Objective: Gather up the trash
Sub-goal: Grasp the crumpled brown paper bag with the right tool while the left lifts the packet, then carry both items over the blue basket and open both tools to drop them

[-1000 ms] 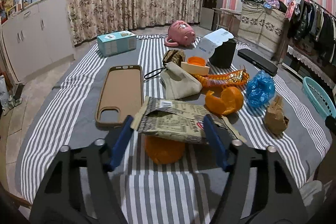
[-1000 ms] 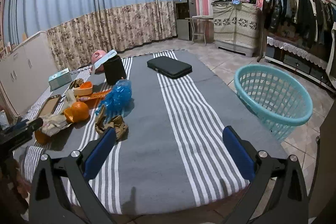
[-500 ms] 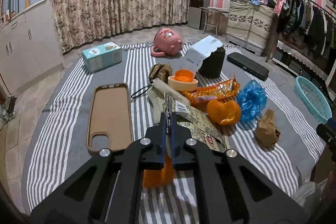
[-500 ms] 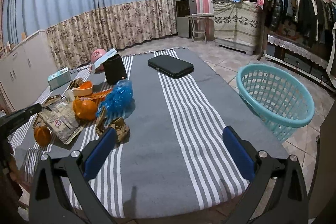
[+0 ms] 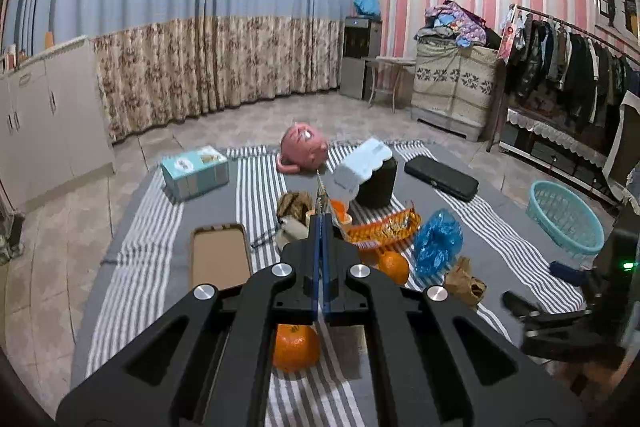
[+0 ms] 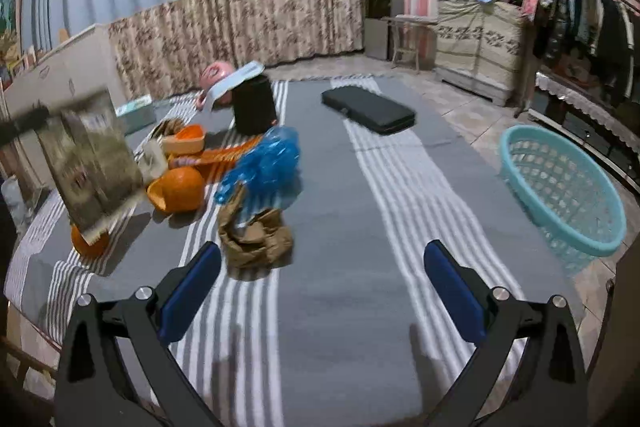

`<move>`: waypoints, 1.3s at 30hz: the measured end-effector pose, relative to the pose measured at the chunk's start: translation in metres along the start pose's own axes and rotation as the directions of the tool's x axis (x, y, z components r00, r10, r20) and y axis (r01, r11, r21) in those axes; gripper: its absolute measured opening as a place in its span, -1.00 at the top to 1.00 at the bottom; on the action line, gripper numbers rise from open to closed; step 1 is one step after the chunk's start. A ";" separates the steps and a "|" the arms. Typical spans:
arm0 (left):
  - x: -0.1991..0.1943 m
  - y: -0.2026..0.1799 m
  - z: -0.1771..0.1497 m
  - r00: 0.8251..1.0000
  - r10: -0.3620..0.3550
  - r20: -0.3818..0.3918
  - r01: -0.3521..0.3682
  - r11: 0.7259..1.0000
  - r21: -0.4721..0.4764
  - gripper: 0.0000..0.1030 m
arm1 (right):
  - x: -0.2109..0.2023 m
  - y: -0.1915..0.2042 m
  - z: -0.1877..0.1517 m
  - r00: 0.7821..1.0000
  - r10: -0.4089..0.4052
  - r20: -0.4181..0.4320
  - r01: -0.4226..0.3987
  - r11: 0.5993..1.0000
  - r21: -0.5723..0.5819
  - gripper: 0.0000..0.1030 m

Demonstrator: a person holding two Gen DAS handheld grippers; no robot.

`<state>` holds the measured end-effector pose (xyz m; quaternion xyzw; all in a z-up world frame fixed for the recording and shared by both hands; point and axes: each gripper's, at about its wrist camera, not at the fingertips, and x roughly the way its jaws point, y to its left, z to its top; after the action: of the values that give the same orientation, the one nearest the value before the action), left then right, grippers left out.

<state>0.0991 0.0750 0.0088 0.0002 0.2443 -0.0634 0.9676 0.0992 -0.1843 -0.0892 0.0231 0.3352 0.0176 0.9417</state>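
Observation:
My left gripper [image 5: 321,227] is shut on a printed paper wrapper [image 5: 320,193], seen edge-on between the blue pads. In the right wrist view the wrapper [image 6: 92,163] hangs lifted above the striped table. Under it sits a whole orange [image 5: 296,347]. My right gripper [image 6: 322,255] is open and empty, just in front of a crumpled brown paper [image 6: 256,239]. A blue plastic bag [image 6: 264,163], orange peel [image 6: 178,189] and an orange snack wrapper [image 5: 380,227] lie behind it. A teal basket [image 6: 560,187] stands off the table's right side.
A brown phone case [image 5: 220,255], a tissue box [image 5: 196,171], a pink piggy bank [image 5: 304,151], a black container with white paper [image 5: 378,183] and a flat black case [image 6: 368,109] are on the table. Cabinets stand left, a clothes rack right.
My left gripper closed on the printed wrapper and raised it off the table, uncovering the orange. My right gripper, still open, shifted left toward the brown paper.

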 end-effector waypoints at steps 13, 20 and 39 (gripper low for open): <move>0.004 0.031 -0.005 0.997 0.079 -0.027 -0.078 0.997 0.002 1.00 | 0.050 0.030 0.001 0.993 0.037 -0.113 -0.044 0.997 -0.062 -0.45; 0.004 0.027 -0.002 0.998 0.065 -0.019 -0.065 0.998 -0.005 1.00 | 0.040 0.023 0.006 0.989 0.122 -0.079 -0.126 0.991 -0.051 0.06; 0.013 -0.134 0.057 0.977 -0.188 0.102 0.176 0.978 0.113 1.00 | -0.046 -0.186 0.081 0.971 -0.198 0.133 0.189 0.979 0.077 0.06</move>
<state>0.1213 -0.0613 0.0567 0.0241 0.1848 -0.1641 0.9687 0.1178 -0.3748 -0.0082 0.0215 0.2692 -0.0869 0.9589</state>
